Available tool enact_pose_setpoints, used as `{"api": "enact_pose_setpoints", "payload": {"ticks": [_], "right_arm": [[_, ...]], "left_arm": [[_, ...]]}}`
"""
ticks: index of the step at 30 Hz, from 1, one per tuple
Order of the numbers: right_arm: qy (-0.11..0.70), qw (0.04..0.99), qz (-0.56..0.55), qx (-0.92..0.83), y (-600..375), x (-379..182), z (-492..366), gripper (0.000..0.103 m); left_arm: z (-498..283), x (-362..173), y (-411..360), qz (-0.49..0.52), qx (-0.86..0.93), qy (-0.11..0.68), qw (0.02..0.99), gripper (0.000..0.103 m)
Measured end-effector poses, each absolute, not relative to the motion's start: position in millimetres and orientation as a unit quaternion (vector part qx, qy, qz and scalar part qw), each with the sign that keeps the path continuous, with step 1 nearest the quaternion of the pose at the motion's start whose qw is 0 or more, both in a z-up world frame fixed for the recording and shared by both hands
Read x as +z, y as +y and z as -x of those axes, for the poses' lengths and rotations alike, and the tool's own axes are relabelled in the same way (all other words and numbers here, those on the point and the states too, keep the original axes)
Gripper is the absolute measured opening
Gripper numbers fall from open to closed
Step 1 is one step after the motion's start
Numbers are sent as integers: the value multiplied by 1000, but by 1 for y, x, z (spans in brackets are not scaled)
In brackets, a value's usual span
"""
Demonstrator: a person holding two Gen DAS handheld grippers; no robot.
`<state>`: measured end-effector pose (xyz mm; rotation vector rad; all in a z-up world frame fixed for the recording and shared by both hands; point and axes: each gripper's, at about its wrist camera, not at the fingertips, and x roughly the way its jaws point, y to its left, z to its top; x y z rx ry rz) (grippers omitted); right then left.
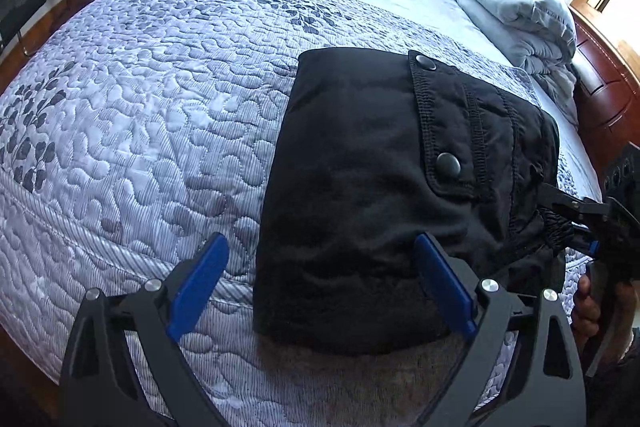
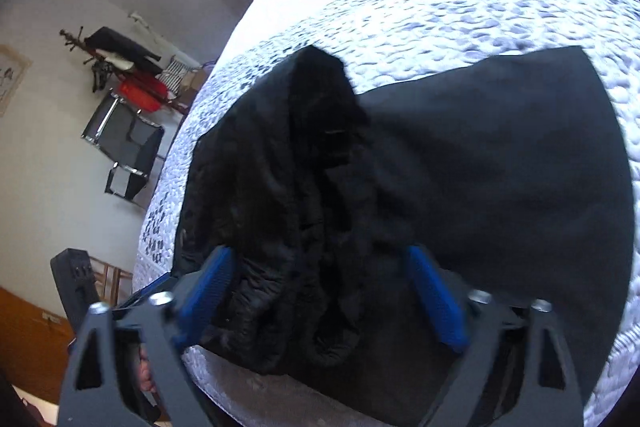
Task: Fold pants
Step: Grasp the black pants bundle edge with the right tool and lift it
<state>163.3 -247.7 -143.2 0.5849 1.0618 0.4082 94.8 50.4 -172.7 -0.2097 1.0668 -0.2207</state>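
Observation:
Black pants (image 1: 360, 179) lie folded into a compact block on the quilted bedspread (image 1: 140, 107), pocket flap with two snap buttons on top. My left gripper (image 1: 320, 267) is open just above the near left edge of the pants, its right pad over the fabric and its left pad over the quilt. In the right wrist view the pants (image 2: 460, 167) fill the middle, with the bunched waistband end nearest. My right gripper (image 2: 320, 283) is open, its blue pads either side of that bunched end. It also shows in the left wrist view (image 1: 580, 223) at the pants' right edge.
A folded grey blanket and pillow (image 1: 516, 3) lie at the head of the bed beside a wooden headboard (image 1: 604, 83). A chair (image 2: 124, 147) and a coat rack with clothes (image 2: 120, 67) stand by the wall past the bed's far side.

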Motion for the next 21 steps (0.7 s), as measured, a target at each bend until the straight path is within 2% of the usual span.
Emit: {"api": "enact_pose_setpoints", "payload": {"ticks": [1,2,5,10,21], "right_arm": [[498,795,-282,201,-246,-146,-166,49],[499,790,-290,206,-245,-148,-168,41],[491,791,-297,214,-244,-148,-165,27],[470,789,-319,236,-250,-138,-159,21],[455,782,-340,258,-273,-107,-152,21]], "left_arm": [[-96,-173,50,99,-105,507,850,95],[-97,-174,50,99,-106,508,849,95],[-99,-174,50,100,-107,509,848,95],[-100,-174,48,94,-109,513,847,95],[-90,-139,29,62,-131,485,862,95]]}}
